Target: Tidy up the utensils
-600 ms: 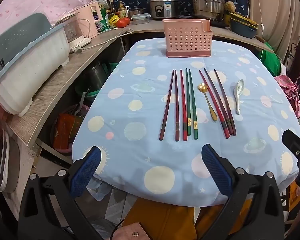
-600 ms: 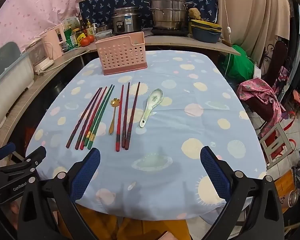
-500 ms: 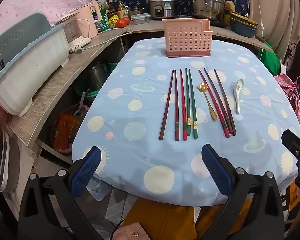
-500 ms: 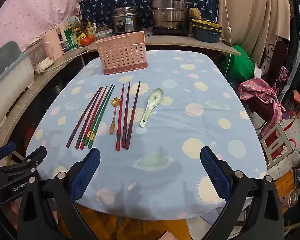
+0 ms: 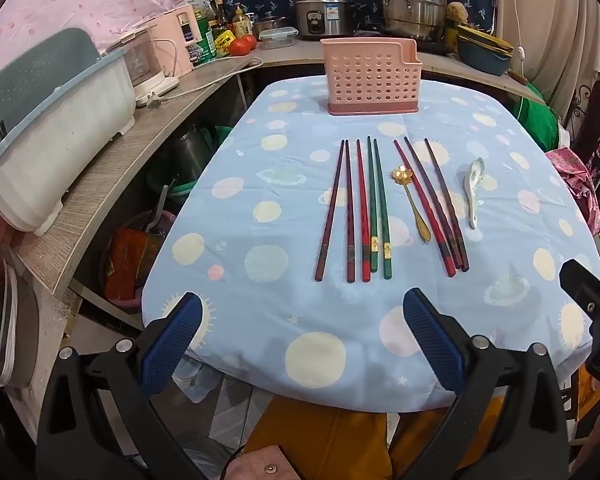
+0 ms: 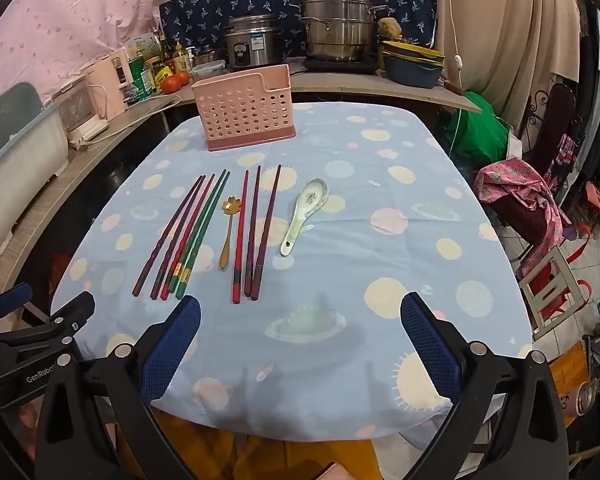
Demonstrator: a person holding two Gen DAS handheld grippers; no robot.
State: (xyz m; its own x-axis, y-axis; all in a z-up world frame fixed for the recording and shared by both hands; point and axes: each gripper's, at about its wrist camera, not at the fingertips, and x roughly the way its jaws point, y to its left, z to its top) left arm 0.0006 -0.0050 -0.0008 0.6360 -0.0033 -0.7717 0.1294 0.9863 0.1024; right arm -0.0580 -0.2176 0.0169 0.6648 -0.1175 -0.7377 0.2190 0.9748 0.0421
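My left hand-held gripper [image 5: 300,336] hangs over the near edge of the counter [image 5: 260,344], its blue pads spread wide with nothing between them. My right hand-held gripper [image 6: 300,336] sits just the same at that near edge, jaws wide apart and empty; its black frame shows at the right border of the left wrist view.

Just ahead of both, the utensils lie in a row on the blue spotted cloth, handles toward me. From the left I see five chopsticks [image 5: 364,208] close together: two dark maroon, one red, two green with gold bands. Next comes a small gold spoon [image 5: 412,204] with a flower-shaped bowl, then three more chopsticks [image 5: 436,204], one red and two dark, converging at their near ends. A white ceramic soup spoon [image 5: 474,192] lies apart on the right.

Beyond them, at the far end of the counter, stands the pink perforated utensil holder [image 5: 374,78], upright.
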